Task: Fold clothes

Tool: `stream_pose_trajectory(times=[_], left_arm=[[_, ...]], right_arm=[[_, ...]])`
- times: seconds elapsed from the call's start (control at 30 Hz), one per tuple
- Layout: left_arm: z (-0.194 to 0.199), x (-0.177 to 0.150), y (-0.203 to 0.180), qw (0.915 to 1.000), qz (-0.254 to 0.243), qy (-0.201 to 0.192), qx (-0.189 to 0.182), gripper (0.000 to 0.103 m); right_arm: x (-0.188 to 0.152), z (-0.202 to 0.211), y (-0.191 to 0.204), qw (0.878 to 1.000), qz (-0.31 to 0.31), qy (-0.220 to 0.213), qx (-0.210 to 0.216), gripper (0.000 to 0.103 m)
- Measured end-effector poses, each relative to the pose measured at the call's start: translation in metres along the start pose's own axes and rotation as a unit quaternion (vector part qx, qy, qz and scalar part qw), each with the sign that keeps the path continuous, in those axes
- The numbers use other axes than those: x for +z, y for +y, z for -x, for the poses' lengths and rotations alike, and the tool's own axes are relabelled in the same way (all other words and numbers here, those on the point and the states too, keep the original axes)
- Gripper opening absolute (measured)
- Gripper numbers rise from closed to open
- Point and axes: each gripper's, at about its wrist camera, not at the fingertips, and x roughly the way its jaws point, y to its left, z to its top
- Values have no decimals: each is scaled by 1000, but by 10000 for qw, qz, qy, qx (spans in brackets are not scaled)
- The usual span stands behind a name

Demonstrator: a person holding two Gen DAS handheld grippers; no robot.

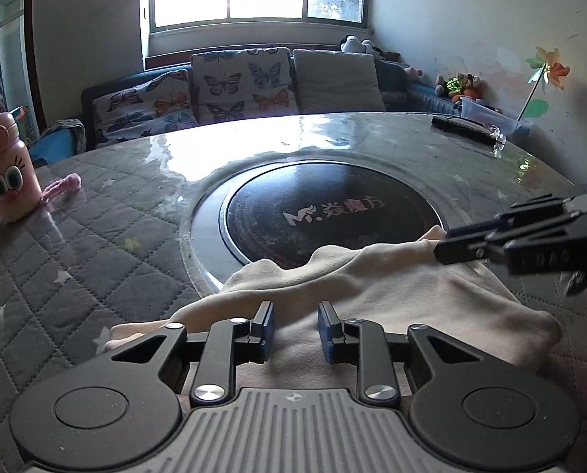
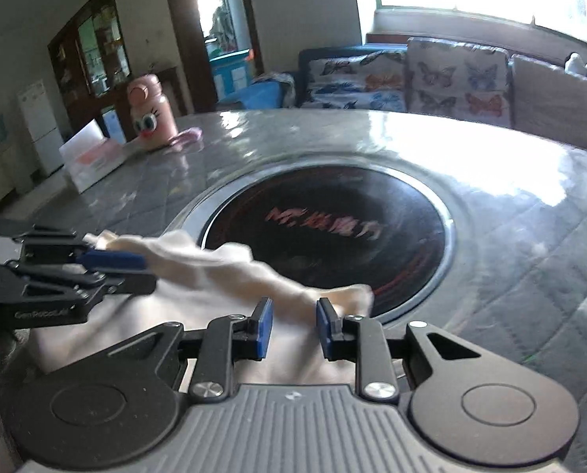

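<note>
We see a round table (image 1: 108,213) under a grey quilted, star-printed cover with a glossy clear sheet over it. At its middle sits a black round induction cooktop (image 1: 332,213) in a metal ring, with pale lettering on the glass. Behind the table stands a dark sofa with butterfly-print cushions (image 1: 238,82) under a bright window.

The cream garment (image 1: 392,291) lies on the near part of the table, its far edge lapping over the cooktop's rim; its top edge is raised in a ridge between the two grippers.

Our left gripper (image 1: 295,331) hovers over the cloth; from its own camera the blue pads stand apart with fabric showing between them, and we cannot tell whether they pinch it. In the right camera its fingers meet the cloth's raised left corner. Our right gripper (image 2: 294,329) looks the same: pads apart over cloth, grip unclear.

Off to the left stand a pink cartoon-faced bottle (image 1: 7,169) with a pink strap beside it, and a white box (image 2: 92,157). A dark remote (image 1: 464,128) lies at the far right edge.
</note>
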Motion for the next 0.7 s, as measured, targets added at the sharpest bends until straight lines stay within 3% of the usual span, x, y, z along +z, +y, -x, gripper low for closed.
stream_pose_trajectory(times=[0.2, 0.47, 0.7], left_arm=[[17, -5, -13, 9997, -158, -123, -114, 27], [47, -23, -35, 9981, -441, -256, -339, 27], [59, -42, -39, 9982, -445, -218, -346, 27]], right_arm=[[0, 18, -1, 9998, 29, -39, 212, 24], [-23, 41, 38, 9953, 626, 87, 734, 24], [-48, 50, 35, 9958, 692, 160, 575, 21]])
